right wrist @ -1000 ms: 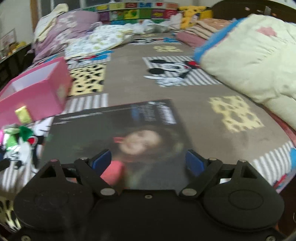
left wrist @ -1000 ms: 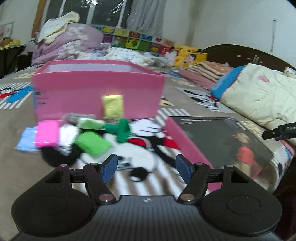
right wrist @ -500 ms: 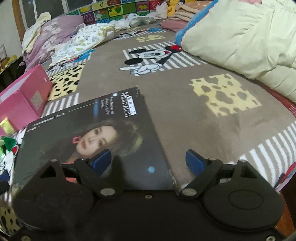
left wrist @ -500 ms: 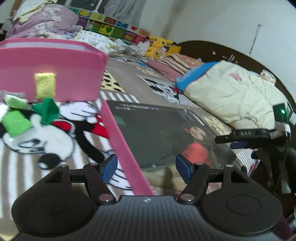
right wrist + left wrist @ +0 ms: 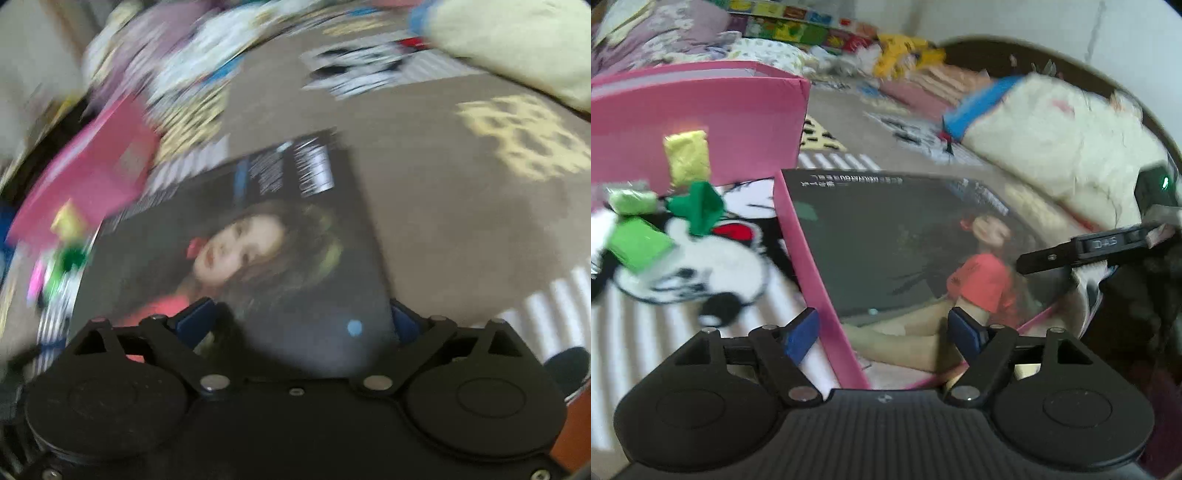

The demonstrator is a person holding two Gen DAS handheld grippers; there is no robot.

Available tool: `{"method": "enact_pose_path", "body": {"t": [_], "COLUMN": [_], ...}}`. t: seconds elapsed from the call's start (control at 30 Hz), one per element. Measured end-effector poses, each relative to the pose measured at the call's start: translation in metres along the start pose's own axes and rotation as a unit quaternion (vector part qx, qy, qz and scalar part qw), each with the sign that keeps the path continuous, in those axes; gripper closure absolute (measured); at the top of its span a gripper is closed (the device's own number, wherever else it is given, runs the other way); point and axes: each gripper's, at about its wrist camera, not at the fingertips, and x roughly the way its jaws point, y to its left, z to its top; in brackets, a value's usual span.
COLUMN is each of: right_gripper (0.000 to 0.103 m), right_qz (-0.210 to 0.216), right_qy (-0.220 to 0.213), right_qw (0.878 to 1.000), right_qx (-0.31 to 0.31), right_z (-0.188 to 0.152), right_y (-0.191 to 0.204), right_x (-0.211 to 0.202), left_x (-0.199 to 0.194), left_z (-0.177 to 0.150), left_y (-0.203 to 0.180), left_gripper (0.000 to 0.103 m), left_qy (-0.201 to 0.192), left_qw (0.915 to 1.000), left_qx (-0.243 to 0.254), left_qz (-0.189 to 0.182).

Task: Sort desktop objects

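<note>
A flat pink box lid with a dark photo of a woman (image 5: 901, 240) lies on the patterned blanket; it also shows in the right wrist view (image 5: 240, 254). My left gripper (image 5: 884, 330) is open, its jaws straddling the lid's near left edge. My right gripper (image 5: 301, 319) is open over the lid's near right corner; it shows from the side in the left wrist view (image 5: 1082, 249). A deep pink box (image 5: 701, 122) stands behind. Small foam pieces lie by it: yellow (image 5: 687, 157), dark green (image 5: 698, 206), light green (image 5: 637, 245).
A cream quilt (image 5: 1052, 136) is bunched at the right. Pillows and folded bedding (image 5: 908, 66) line the back wall. A Mickey Mouse print blanket (image 5: 461, 206) covers the surface. The right wrist view is motion-blurred.
My left gripper has swung right from the foam pieces and closed in on the lid's left edge. My right gripper has dropped closer over the lid's near corner.
</note>
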Motion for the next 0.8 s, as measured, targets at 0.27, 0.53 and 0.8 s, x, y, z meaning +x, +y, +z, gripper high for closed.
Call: {"method": "enact_pose_path", "body": {"t": [0.27,0.53,0.8], "right_gripper": [0.003,0.002,0.002], "right_qz": [-0.015,-0.026,-0.034], "right_qy": [-0.048,-0.035,-0.053], "right_qw": [0.999,0.999,0.998], "right_qx": [-0.002,-0.022,-0.023], "right_z": [-0.005,-0.007,-0.015], "right_y": [0.009,0.023,0.036], "right_x": [0.002,-0.007,-0.034], "left_x": [0.002,0.001,-0.02], "left_z": [0.001,0.0,0.003], "left_y": [0.022,0.007,0.0], "left_gripper": [0.027,0.023,0.023], "left_qy": [-0.028,-0.024,-0.034], "left_qw": [0.9988,0.9997,0.9992], "left_qx": [-0.039,-0.002,0.017], "left_qz": [0.006,0.001,-0.008]}}
